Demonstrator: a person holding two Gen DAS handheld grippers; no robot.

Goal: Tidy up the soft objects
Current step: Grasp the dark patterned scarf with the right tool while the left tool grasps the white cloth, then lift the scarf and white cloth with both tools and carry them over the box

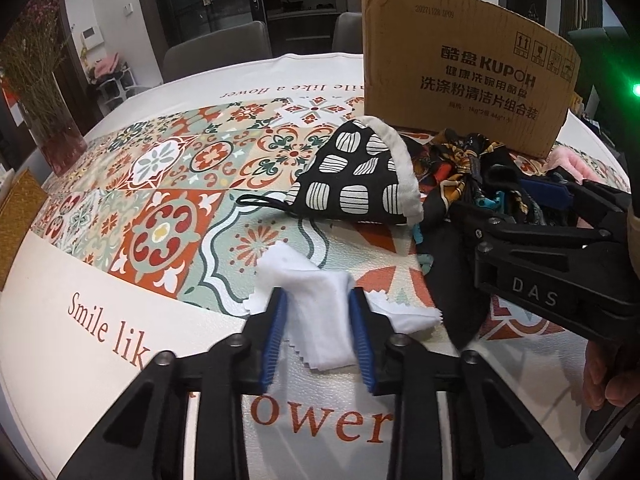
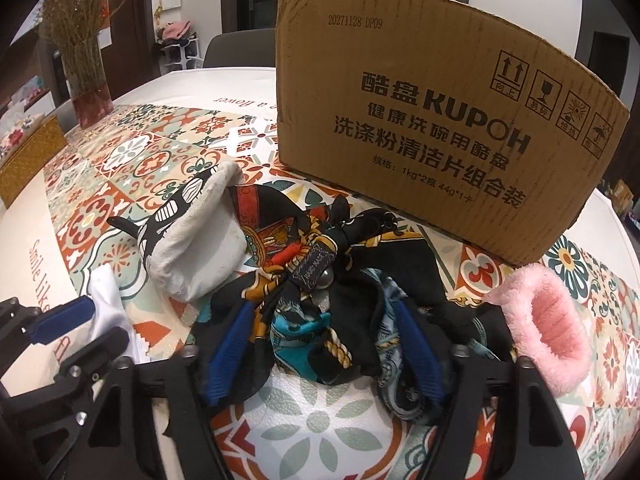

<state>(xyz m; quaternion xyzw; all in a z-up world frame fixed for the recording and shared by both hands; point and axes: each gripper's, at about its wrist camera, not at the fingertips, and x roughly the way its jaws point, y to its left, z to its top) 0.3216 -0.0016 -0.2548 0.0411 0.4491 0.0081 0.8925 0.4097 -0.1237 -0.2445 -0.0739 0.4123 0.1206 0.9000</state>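
On the patterned worktop, my left claw pinches the folded white cloth; my right claw straddles the black printed silk scarf, grip uncertain. Next, I judge: lifting both toward the brown cardboard box.

Matt corrugated cardboard box; fluffy pink plush ring.

- Left tool: black angular arms, blue ribbed pads, round grey screws at the joints.
- Right tool: same black frame, blue pads, silver screw heads.
- White letters "DAS" on the right tool's black body.
- A thin black cable beside the hand.
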